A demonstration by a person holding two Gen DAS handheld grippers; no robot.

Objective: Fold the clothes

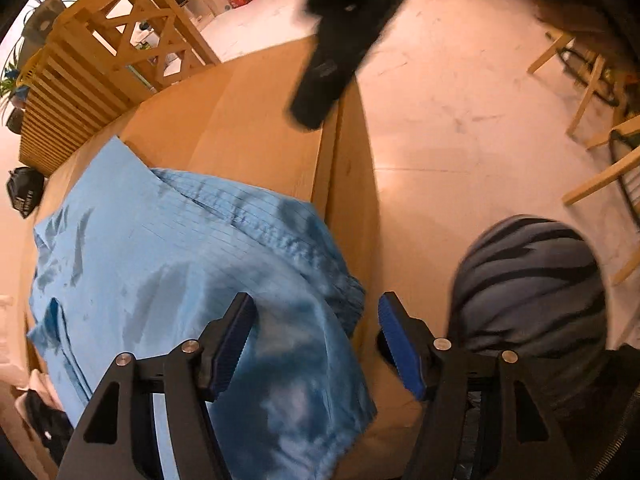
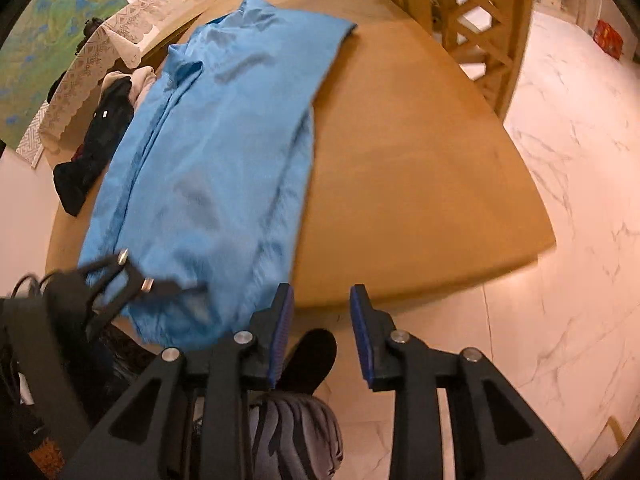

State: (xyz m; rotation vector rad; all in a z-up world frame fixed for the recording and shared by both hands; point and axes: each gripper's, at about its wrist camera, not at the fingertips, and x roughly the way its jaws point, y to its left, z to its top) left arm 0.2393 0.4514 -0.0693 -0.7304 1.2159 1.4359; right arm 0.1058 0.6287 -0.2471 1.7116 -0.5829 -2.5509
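Observation:
A light blue shirt lies lengthwise on the wooden table, its near end drooping over the table's edge. In the left wrist view my left gripper is open above that drooping end of the shirt. The cloth runs under its left finger, and the pads do not press on it. My right gripper stands open past the table's edge with no cloth between its blue pads. A blurred dark shape over the far table edge is the right gripper. The left gripper shows blurred at the shirt's near corner.
A heap of dark and pale clothes lies at the table's left side. A wooden lattice shelf stands behind the table. A person's knee in striped trousers and a black shoe are close below. Wooden chair legs stand on the marble floor.

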